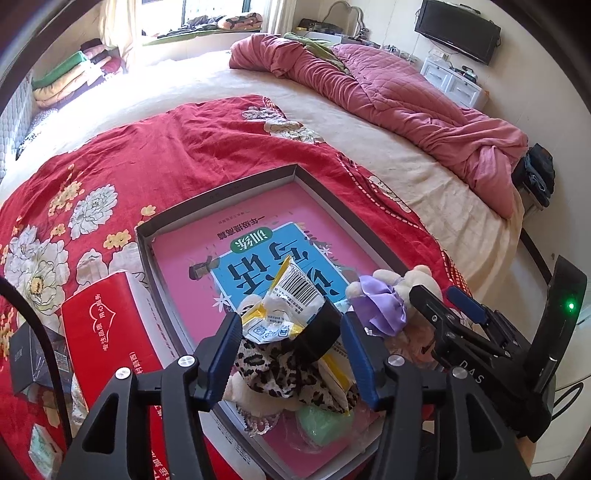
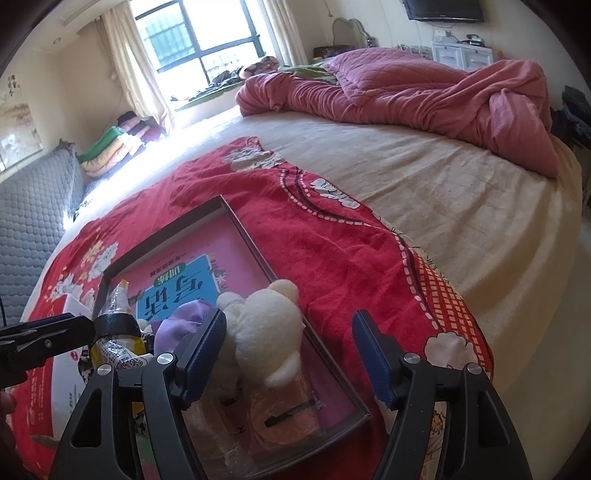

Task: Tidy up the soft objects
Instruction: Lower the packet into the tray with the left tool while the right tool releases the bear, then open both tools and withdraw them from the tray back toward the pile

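Left gripper [image 1: 291, 350]: pitched steeply downward, jaws parted, pads clear of contact. Right gripper [image 2: 290, 350]: angled downward, jaws spread wide, nothing clamped. Both sit close together, the right just beside the left.

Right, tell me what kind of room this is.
A bedroom, most likely in a home: a large bed with a rumpled pink quilt, folded bedding stacked by the window, and a wall-mounted television.
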`<state>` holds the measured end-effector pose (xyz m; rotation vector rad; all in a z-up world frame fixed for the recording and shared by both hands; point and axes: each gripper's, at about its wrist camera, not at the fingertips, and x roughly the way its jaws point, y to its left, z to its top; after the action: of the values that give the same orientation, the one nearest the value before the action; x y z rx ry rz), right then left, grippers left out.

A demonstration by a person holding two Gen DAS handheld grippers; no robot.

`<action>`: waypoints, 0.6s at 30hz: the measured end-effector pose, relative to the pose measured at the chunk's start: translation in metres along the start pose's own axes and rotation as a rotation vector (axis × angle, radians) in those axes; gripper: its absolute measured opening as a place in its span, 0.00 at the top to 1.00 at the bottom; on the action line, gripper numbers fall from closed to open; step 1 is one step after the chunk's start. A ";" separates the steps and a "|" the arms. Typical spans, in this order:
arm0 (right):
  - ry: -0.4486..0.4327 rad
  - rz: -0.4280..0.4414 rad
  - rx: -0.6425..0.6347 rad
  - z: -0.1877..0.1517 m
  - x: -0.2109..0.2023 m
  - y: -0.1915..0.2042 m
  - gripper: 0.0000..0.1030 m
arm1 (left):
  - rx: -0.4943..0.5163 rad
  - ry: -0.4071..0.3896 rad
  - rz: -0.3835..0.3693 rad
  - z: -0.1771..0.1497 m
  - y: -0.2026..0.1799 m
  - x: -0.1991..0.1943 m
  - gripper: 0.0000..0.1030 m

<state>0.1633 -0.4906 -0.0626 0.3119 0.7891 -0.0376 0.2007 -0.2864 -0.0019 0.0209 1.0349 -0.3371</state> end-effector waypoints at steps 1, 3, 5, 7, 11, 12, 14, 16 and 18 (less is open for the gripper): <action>0.000 -0.001 0.001 0.000 0.000 0.000 0.29 | 0.006 -0.004 0.005 -0.001 -0.001 -0.002 0.46; 0.004 0.005 0.003 0.000 -0.001 -0.001 0.27 | 0.018 -0.014 0.020 -0.002 -0.003 -0.005 0.45; 0.013 0.020 -0.003 -0.001 0.002 0.001 0.27 | 0.029 -0.024 0.032 -0.004 -0.004 -0.009 0.45; 0.029 0.035 -0.023 -0.003 0.004 0.007 0.26 | 0.036 -0.034 0.040 -0.005 -0.004 -0.013 0.43; 0.026 0.016 -0.078 -0.003 0.004 0.019 0.26 | 0.036 -0.047 0.045 -0.007 -0.003 -0.020 0.40; 0.025 0.016 -0.077 -0.003 0.003 0.019 0.26 | 0.036 -0.050 0.047 -0.008 -0.002 -0.022 0.40; 0.003 0.016 -0.063 -0.002 -0.003 0.018 0.26 | 0.037 -0.054 0.053 -0.009 -0.001 -0.025 0.39; -0.028 0.030 -0.057 0.000 -0.011 0.018 0.26 | 0.036 -0.060 0.056 -0.010 0.000 -0.029 0.37; -0.049 0.030 -0.066 0.002 -0.016 0.022 0.26 | 0.037 -0.067 0.056 -0.012 0.001 -0.034 0.34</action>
<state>0.1565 -0.4719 -0.0444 0.2590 0.7357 0.0090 0.1754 -0.2749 0.0206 0.0717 0.9600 -0.3037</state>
